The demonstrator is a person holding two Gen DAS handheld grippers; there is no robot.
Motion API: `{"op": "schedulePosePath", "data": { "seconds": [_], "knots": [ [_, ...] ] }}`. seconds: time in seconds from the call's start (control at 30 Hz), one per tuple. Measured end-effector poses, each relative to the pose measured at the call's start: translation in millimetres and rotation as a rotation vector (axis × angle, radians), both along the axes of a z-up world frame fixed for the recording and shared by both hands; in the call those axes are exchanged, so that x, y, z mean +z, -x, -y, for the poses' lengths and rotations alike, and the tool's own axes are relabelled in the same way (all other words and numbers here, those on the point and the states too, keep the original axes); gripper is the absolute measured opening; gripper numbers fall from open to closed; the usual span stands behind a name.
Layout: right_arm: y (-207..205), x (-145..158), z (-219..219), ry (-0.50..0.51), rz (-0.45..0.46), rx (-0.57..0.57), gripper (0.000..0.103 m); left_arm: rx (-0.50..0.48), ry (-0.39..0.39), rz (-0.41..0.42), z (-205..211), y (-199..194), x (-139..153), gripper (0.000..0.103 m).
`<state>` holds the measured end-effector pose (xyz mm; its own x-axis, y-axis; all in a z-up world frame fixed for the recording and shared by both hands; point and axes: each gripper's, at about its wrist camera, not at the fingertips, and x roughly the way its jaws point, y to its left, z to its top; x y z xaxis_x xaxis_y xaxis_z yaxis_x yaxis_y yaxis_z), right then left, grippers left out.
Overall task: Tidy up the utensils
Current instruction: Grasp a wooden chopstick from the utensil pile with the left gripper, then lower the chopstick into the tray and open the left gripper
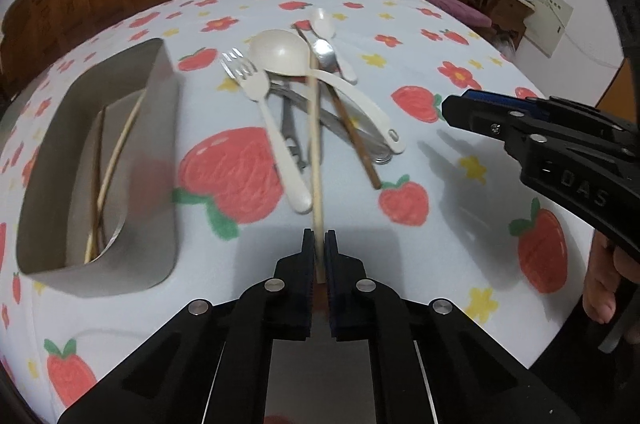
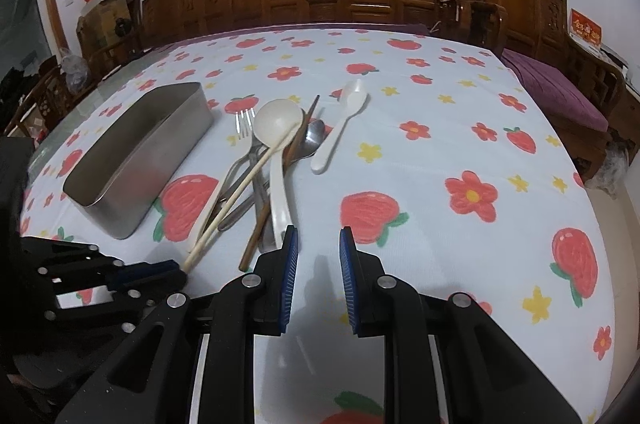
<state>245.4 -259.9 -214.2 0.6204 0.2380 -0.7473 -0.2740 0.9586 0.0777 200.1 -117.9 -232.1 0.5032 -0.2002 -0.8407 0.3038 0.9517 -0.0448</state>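
The left gripper (image 1: 319, 252) is clamped on the near end of a pale chopstick (image 1: 316, 160), its two pads pressed against the stick from either side. The chopstick runs away from the jaws and lies across the heap of utensils, its far end resting against the white ladle (image 1: 280, 54) at the heart of the pile. It looks light and stiff, a thin smooth rod that could swivel or slip in a grip this close to its tip; a hold nearer its middle would likely steady it better, though the end is the only part clear of the heap. Around the ladle lie a white fork (image 1: 276, 128), a dark chopstick (image 1: 352, 132), a metal spoon (image 1: 324, 52), a white spoon (image 1: 326, 24) just beyond it, and more metal cutlery underneath, too tangled to tell apart. Left of the ladle stands the metal bin (image 1: 160, 152), which already holds what appear to be two chopsticks leaning inside. The right gripper (image 2: 319, 244) hangs on the other side of the ladle from the bin, its jaws parted with nothing between them. Everything sits on a tablecloth (image 1: 460, 184) printed with strawberries and flowers.
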Motion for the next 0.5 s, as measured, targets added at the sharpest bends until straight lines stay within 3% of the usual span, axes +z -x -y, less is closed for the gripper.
{"op": "schedulePosePath", "data": {
  "seconds": [0.5],
  "knots": [
    [-4,-4,-16,-0.062,-0.017,0.057,0.023,0.018,0.067,0.106,-30,22,39,0.004]
  ]
}}
